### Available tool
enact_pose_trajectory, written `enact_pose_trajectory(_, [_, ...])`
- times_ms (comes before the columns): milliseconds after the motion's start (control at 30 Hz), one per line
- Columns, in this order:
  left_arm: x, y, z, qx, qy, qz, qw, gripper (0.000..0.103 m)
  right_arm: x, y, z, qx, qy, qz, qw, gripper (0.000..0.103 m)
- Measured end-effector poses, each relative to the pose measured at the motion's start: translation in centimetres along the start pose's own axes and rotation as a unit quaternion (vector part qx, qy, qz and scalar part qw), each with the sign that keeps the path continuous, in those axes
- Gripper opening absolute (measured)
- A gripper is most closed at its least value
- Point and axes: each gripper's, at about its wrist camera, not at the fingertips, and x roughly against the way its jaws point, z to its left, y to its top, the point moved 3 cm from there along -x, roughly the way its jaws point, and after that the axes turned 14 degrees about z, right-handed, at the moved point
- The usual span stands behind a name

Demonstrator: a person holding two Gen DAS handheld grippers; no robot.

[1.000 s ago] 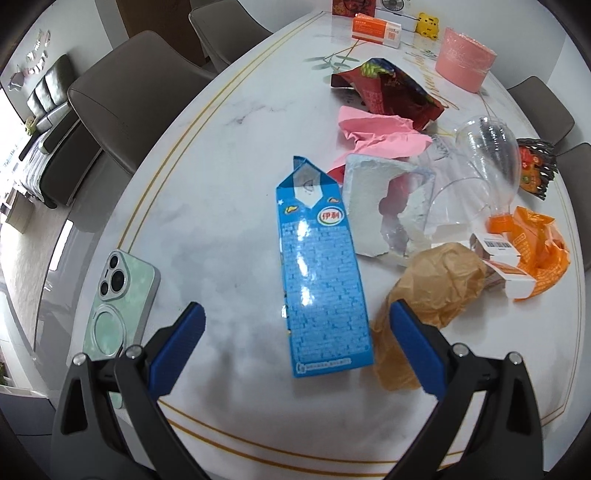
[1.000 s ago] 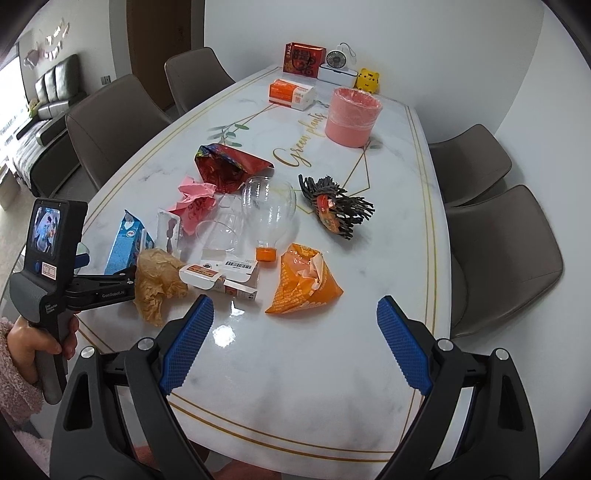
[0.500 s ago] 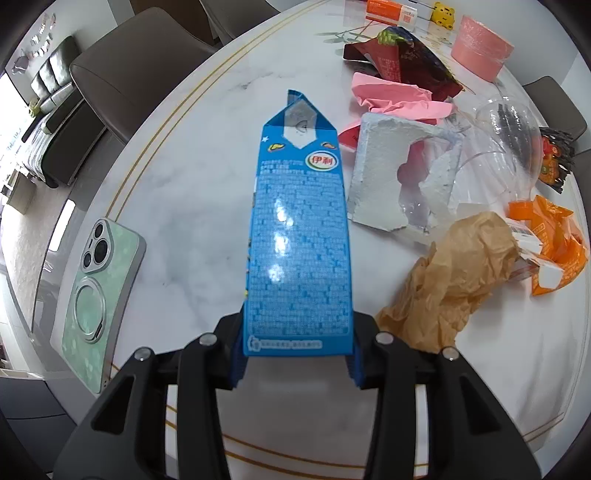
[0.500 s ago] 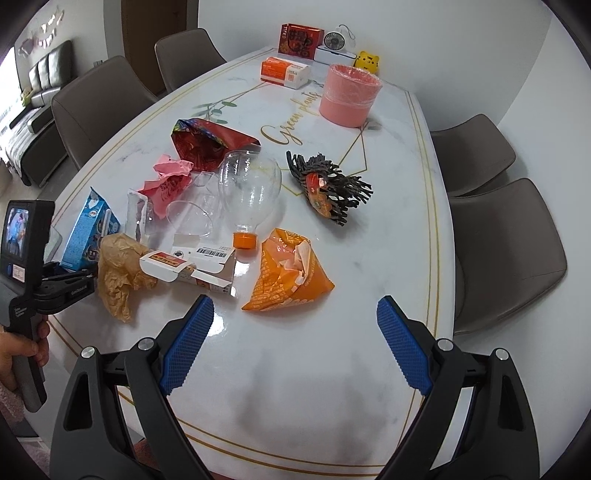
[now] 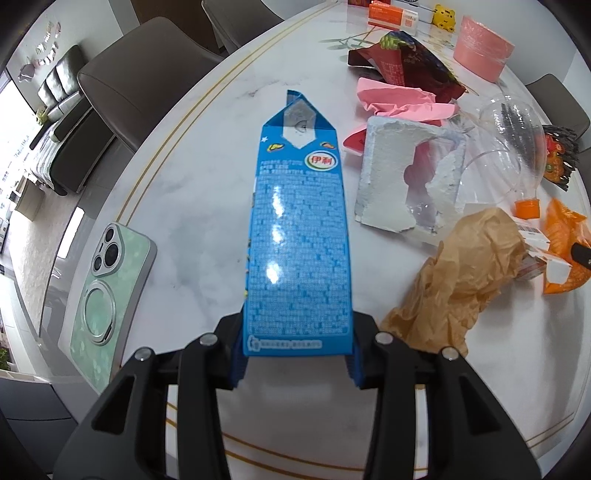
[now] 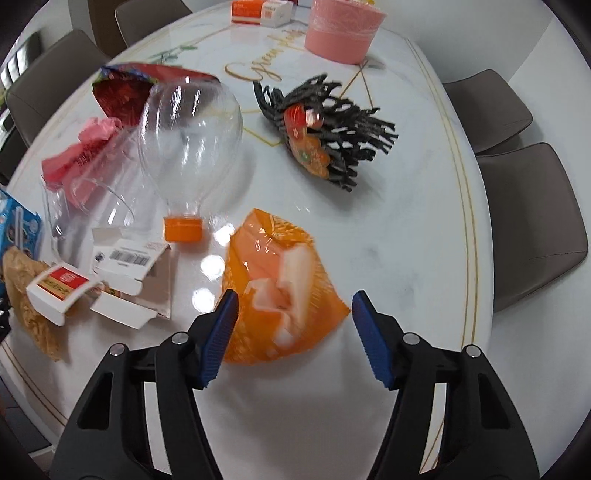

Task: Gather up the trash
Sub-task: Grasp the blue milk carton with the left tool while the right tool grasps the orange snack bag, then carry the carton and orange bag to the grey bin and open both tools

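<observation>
My left gripper (image 5: 297,363) is shut on the base of a blue milk carton (image 5: 297,243), which points away from me over the white marble table (image 5: 192,206). My right gripper (image 6: 291,332) is open, its jaws on either side of the near end of an orange snack bag (image 6: 275,291) lying on the table. A pink bin (image 6: 343,27) stands at the far end of the table, and it also shows in the left wrist view (image 5: 482,48).
Scattered trash: crumpled brown paper (image 5: 458,284), torn white foam (image 5: 402,181), pink paper (image 5: 402,103), red wrapper (image 5: 402,62), clear bottle with orange cap (image 6: 188,147), small cartons (image 6: 110,280), black shredded wrapper (image 6: 325,133). A green phone (image 5: 107,291) lies at the left edge. Chairs surround the table.
My left gripper moved forward and closed on the blue carton's base. My right gripper moved forward and down to the orange bag and its jaws narrowed around it.
</observation>
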Motion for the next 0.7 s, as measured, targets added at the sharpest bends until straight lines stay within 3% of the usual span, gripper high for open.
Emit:
enact_pose_trajectory(33, [0.0,0.0,0.0,0.001,0.000,0.000,1.0000,0.042,-0.7,-0.2,0.2,0.004,-0.003,0.012,1.000,0.052])
enact_pose_trajectory(133, [-0.1,0.1,0.1,0.006,-0.002,-0.002,1.0000,0.042,-2.4,-1.1,0.4,0.015,-0.022,0.030,0.999,0.026])
enact_pose_trajectory(233, [0.1,0.0,0.2,0.010,-0.006,-0.004,0.9999,0.041,-1.9,-1.8,0.4,0.028,-0.013,0.015,0.999,0.015])
enact_pose_trajectory(500, [2.3,-0.7,0.7,0.024,-0.010,-0.023,0.9994,0.041,3.8,-3.4,-0.8,0.054,0.020,-0.059,0.997,0.011])
enact_pose_trajectory(700, [5.8,-2.9,1.1,0.038,-0.019,-0.046,0.9980,0.041,9.4,-4.8,-0.1,0.106,0.050,-0.104,0.988,0.011])
